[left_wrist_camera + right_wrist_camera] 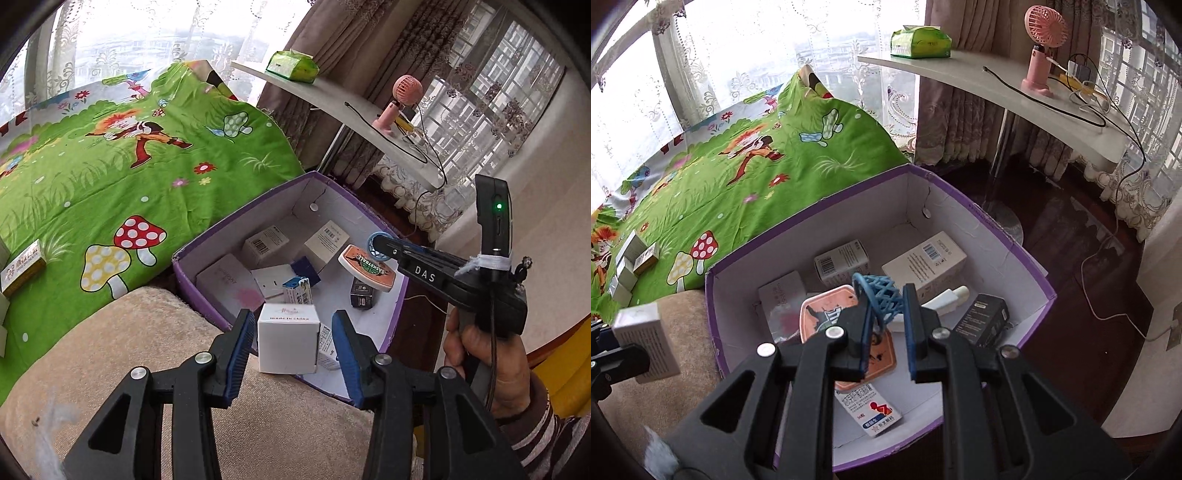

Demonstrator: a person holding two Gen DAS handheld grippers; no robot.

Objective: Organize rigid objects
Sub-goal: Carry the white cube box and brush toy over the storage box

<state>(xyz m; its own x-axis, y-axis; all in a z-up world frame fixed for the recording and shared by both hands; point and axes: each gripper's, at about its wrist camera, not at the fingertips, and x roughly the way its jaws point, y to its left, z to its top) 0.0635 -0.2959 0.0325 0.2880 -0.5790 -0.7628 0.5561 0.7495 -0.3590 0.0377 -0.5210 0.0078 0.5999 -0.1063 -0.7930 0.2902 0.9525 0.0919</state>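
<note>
White cube carton (289, 338) between the left gripper (293, 343) pads with gaps either side, upright over the near rim of the purple box (1027, 258), right gripper (888, 332) closed on a toy basketball hoop (879, 295), net pointing away, box holding several small cartons.

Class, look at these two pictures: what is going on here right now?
A person holds a gripper in each hand over an open purple cardboard box already holding several small cartons. The left gripper has a white cube-shaped carton between its fingers. The right gripper is shut on a blue net on an orange toy basketball backboard.
</note>
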